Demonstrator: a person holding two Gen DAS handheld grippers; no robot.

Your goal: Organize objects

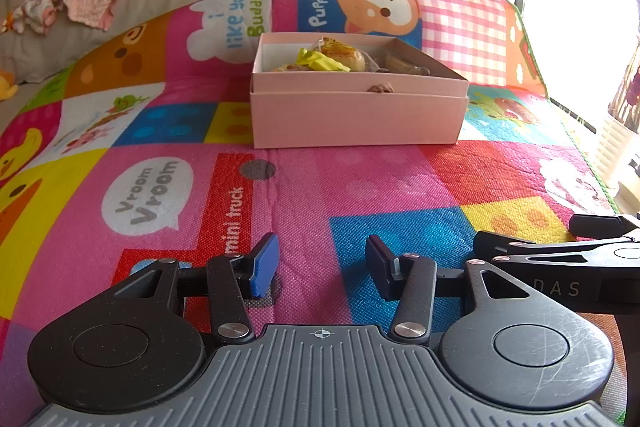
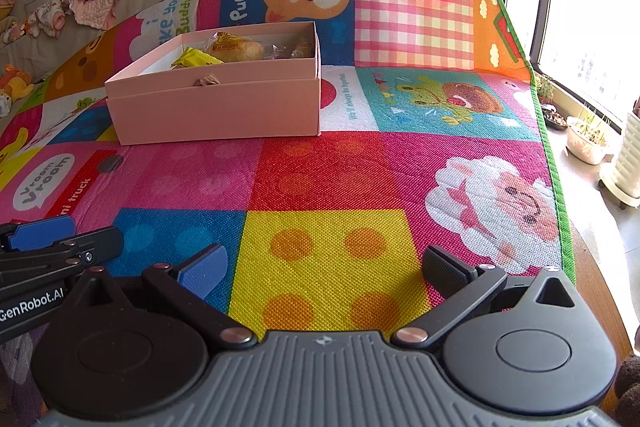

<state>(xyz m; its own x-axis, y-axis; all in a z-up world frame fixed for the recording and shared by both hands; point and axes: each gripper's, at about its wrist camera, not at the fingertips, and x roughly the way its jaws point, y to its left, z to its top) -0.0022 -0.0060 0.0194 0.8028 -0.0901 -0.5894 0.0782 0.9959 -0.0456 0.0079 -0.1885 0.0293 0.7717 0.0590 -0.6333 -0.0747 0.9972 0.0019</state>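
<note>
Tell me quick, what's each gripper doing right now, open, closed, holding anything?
Left gripper: open, holding nothing, over the play mat.
Right gripper: open wide, holding nothing, short of the pink box.

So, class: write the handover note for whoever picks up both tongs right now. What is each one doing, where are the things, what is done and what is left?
Left tongs: open, empty, low over the colourful play mat.
Right tongs: open wider, empty, alongside the left.
Pink box: lidless, on the mat ahead of both tongs, to the left in the right wrist view.
Inside it: a yellow wrapped snack, a wrapped bun and more wrapped items at the far end.
Done: all visible snacks sit in the box; none lie loose on the mat.
Left: probably nothing to collect; whether the box needs closing cannot be told, and no lid is in view.
</note>
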